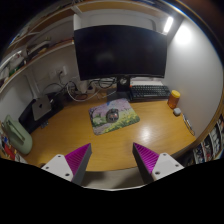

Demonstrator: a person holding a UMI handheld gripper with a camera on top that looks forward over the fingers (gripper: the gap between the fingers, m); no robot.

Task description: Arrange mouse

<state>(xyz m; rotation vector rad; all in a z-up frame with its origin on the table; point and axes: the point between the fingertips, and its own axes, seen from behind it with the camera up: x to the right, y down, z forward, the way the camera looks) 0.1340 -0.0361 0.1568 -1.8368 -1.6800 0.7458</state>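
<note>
A dark computer mouse rests on a small patterned mouse mat in the middle of a wooden desk. My gripper hangs above the desk's near edge, well short of the mouse. Its two fingers with magenta pads stand wide apart with nothing between them.
A large dark monitor stands at the back of the desk. A black keyboard lies to its right, with a yellow-orange cup beyond it. Cables and small devices sit at the back left. A green object lies at the left edge.
</note>
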